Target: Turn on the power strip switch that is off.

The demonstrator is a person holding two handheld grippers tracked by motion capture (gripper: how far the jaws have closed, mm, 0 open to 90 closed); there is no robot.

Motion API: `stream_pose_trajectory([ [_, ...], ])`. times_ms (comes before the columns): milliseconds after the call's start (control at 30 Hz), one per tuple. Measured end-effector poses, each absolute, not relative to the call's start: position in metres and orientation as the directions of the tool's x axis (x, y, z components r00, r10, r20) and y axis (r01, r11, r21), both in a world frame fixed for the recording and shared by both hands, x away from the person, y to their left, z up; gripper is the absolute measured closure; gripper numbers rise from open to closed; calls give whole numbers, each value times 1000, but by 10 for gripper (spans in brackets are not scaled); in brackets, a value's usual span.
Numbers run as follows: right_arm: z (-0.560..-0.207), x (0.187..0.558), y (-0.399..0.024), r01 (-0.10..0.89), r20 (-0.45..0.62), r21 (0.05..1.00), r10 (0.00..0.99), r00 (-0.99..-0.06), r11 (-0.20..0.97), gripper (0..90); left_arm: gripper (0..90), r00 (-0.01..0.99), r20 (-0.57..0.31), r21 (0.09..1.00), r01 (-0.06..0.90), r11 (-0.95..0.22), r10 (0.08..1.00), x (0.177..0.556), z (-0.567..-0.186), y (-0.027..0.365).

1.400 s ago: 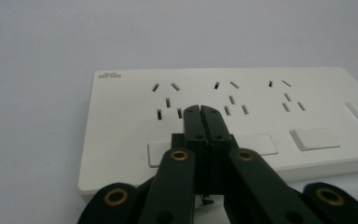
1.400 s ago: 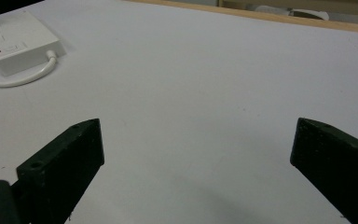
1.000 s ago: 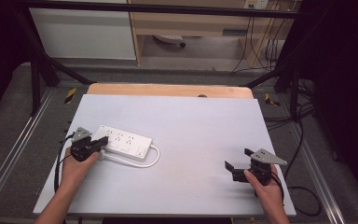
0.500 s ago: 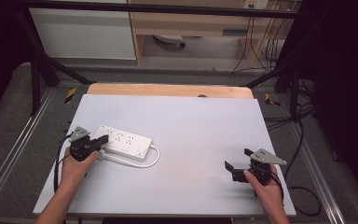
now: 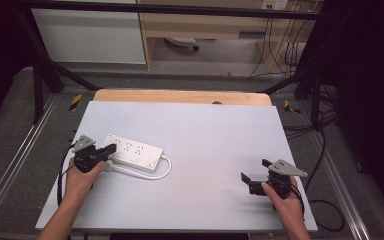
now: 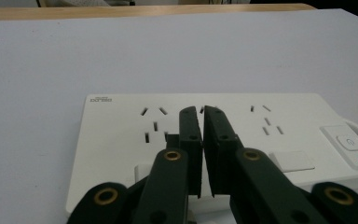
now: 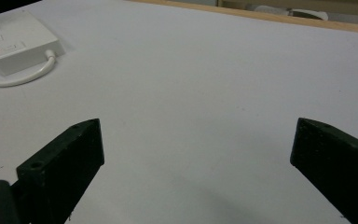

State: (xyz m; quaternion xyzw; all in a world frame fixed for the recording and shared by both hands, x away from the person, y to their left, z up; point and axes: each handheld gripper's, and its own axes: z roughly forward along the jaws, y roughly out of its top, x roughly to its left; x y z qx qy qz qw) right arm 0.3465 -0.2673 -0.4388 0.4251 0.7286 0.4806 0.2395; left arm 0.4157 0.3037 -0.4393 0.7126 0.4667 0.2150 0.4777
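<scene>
A white power strip (image 5: 135, 151) lies flat on the left part of the pale table (image 5: 205, 130). Its white cable (image 5: 166, 169) loops from the right end back along the front edge toward my left hand. My left gripper (image 5: 111, 148) sits low over the strip's left end. In the left gripper view its jaws (image 6: 201, 109) stand almost together over the sockets of the strip (image 6: 116, 140), having just opened to a thin slit with nothing between them. At the front right my right gripper (image 5: 254, 170) hovers open over bare table, and its own view (image 7: 196, 130) shows nothing between the jaws.
A wooden board edge (image 5: 180, 96) runs along the table's far side. Metal rails and dark frame posts flank the table, and cables (image 5: 325, 150) hang off to the right. The strip's switch end (image 7: 16, 39) and cable (image 7: 18, 78) show far left in the right gripper view.
</scene>
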Motion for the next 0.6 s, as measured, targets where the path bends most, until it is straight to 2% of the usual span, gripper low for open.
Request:
stream_pose_trajectory([
  [333,-439,346,-267,393,64,903,851,-521,173,32,793,476,-152,889,449,-91,867,414,-437,302],
  [600,-439,346,-267,393,63,903,850,-522,174,32,707,482,-163,898,435,-74,861,412,-433,301],
])
